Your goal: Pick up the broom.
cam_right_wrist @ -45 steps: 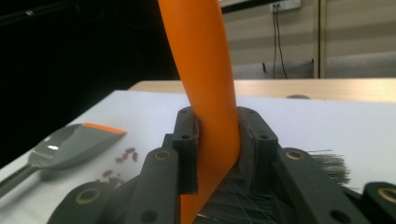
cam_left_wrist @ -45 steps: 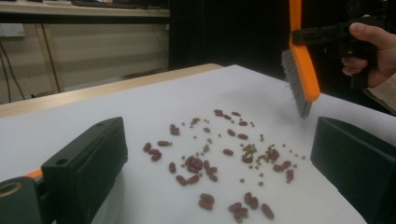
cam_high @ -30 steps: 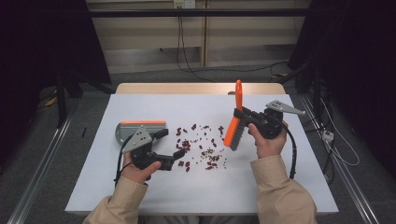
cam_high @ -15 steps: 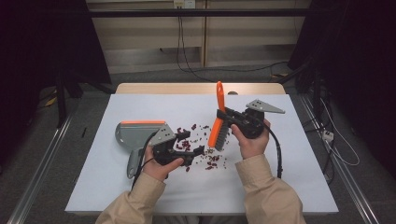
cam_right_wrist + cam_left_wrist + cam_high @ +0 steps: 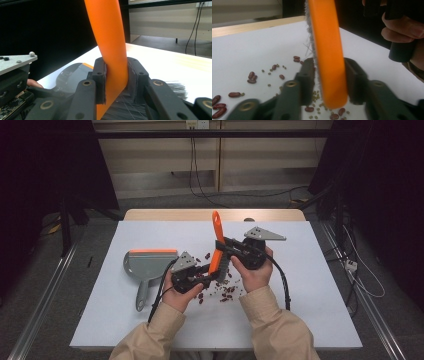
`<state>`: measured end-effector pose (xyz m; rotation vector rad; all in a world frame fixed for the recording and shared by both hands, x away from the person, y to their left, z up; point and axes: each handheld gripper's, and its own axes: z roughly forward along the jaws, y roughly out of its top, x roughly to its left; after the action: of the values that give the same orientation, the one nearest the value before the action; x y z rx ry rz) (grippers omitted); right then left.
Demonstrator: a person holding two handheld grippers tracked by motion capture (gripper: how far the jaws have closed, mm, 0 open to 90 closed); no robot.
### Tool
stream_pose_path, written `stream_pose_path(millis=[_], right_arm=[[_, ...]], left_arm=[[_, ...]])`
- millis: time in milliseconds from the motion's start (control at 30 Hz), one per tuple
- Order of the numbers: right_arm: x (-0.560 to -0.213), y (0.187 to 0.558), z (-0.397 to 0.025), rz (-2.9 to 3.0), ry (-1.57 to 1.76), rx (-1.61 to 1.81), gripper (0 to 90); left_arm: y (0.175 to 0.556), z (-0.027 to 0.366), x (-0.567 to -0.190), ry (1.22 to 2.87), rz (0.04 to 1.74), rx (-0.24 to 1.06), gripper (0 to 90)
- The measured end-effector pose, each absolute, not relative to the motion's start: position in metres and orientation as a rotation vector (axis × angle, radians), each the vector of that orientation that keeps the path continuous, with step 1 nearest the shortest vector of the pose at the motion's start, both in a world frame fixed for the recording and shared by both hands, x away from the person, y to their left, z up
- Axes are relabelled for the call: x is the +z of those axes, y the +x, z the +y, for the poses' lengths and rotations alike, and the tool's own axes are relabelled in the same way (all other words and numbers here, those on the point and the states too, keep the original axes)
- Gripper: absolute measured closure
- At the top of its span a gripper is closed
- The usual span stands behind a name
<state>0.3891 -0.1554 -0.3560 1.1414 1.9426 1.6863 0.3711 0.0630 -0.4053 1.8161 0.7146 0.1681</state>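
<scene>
Brush passing between my two claws

Brush [image 5: 217, 251] stands upright over the scattered beans [image 5: 226, 290] mid-tabletop, my right claw [image 5: 229, 249] clamped on its orange handle. My left claw [image 5: 210, 272] brackets the bristle end, jaws not yet pinched. I judge I should close left fully before loosening right. Half a second ago my left claw sat farther left, nearer the dustpan [image 5: 147, 265]; the brush has also come leftward.

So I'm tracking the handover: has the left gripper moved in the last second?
Yes. The left gripper has gone right, away from the dustpan, to the orange brush over the beans.
</scene>
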Motion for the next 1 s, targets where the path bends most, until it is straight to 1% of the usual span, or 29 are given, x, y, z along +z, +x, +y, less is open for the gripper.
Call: stream_pose_path(millis=[33, 100, 267, 300, 400, 433, 467, 500, 533, 567, 667, 767, 900, 967, 1000], right_arm=[[-0.355, 0.388, -0.153, 1.948, 1.135, 1.671, 71.1], [-0.355, 0.388, -0.151, 1.947, 1.132, 1.671, 70.9], [-0.354, 0.389, -0.149, 1.943, 1.134, 1.671, 70.2], [-0.354, 0.390, -0.148, 1.951, 1.135, 1.669, 64.7], [-0.354, 0.389, -0.147, 1.909, 1.151, 1.632, 43.5], [-0.354, 0.388, -0.147, 1.896, 1.166, 1.637, 39.2], [-0.354, 0.388, -0.147, 1.892, 1.184, 1.638, 36.8], [-0.354, 0.388, -0.147, 1.892, 1.184, 1.638, 36.8], [-0.356, 0.387, -0.145, 1.890, 1.219, 1.643, 31.7], [-0.357, 0.386, -0.143, 1.894, 1.232, 1.642, 30.3], [-0.361, 0.384, -0.135, 1.877, 1.261, 1.604, 28.4], [-0.365, 0.382, -0.126, 1.847, 1.287, 1.595, 28.5], [-0.367, 0.381, -0.116, 1.840, 1.315, 1.617, 29.8], [-0.368, 0.381, -0.106, 1.829, 1.337, 1.621, 33.5], [-0.368, 0.381, -0.103, 1.823, 1.343, 1.616, 33.8]], left_arm=[[0.371, 0.063, -0.405, 1.820, 0.722, 0.171, 68.3], [0.371, 0.065, -0.405, 1.814, 0.754, 0.194, 69.6], [0.370, 0.068, -0.407, 1.791, 0.770, 0.224, 70.7], [0.370, 0.069, -0.407, 1.786, 0.776, 0.232, 70.8], [0.372, 0.074, -0.406, 1.754, 0.812, 0.272, 70.8], [0.373, 0.076, -0.405, 1.745, 0.820, 0.285, 70.8], [0.373, 0.076, -0.405, 1.745, 0.820, 0.285, 70.8], [0.374, 0.077, -0.405, 1.738, 0.824, 0.298, 70.8], [0.374, 0.078, -0.405, 1.731, 0.835, 0.305, 70.8], [0.375, 0.080, -0.404, 1.722, 0.848, 0.325, 70.8], [0.375, 0.081, -0.404, 1.717, 0.858, 0.346, 70.8], [0.374, 0.079, -0.404, 1.711, 0.871, 0.375, 70.8], [0.372, 0.077, -0.404, 1.702, 0.871, 0.394, 70.7], [0.371, 0.076, -0.404, 1.707, 0.856, 0.416, 70.8], [0.368, 0.075, -0.403, 1.702, 0.850, 0.437, 70.6]])
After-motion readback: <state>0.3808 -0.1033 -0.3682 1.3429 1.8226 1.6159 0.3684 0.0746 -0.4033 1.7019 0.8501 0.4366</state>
